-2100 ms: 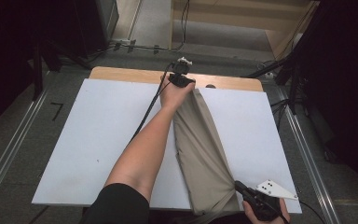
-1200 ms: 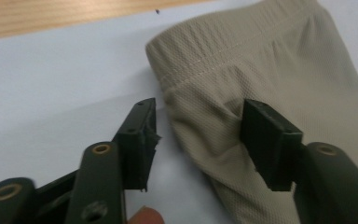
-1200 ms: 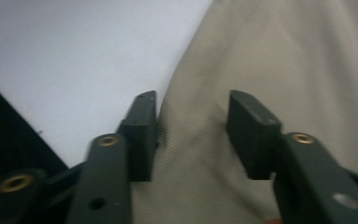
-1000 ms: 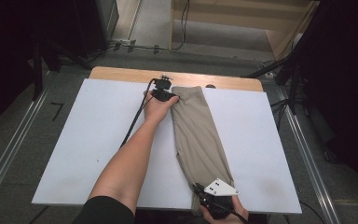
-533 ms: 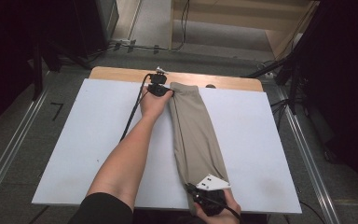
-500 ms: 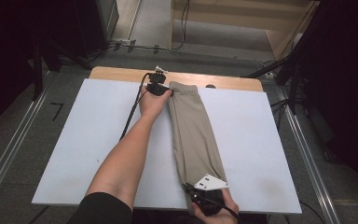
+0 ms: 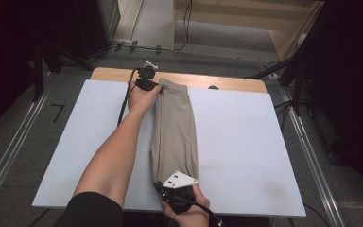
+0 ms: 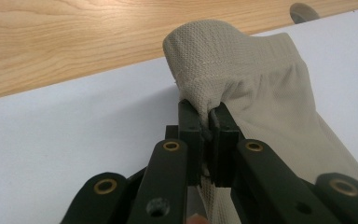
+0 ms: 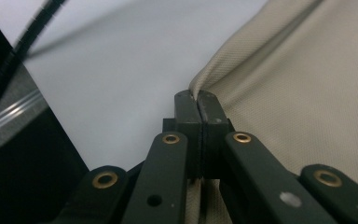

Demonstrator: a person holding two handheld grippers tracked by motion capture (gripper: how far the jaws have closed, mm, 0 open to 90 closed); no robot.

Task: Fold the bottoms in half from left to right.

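Note:
A beige garment (image 7: 175, 130), folded into a long strip, lies stretched from the far edge of the white table (image 7: 255, 142) to its near edge. My left gripper (image 7: 147, 81) is at the far end, shut on the elastic waistband (image 8: 223, 56), which bunches up above the jaws (image 8: 209, 122). My right gripper (image 7: 172, 190) is at the near end under its grey plate, shut on the beige garment's corner (image 9: 279, 93), pinched between the black pads at the gripper's tip (image 9: 198, 103).
A bare wooden strip (image 7: 227, 82) runs along the table's far edge. Black cables (image 7: 123, 101) trail from the left gripper over the white surface. Metal floor rails (image 7: 7, 156) flank the table on both sides. Dark equipment stands at the back left and right.
Both hands have shifted left with the cloth, pulling the strip straighter. The left hand moved toward the far left corner and the right hand moved left along the near edge.

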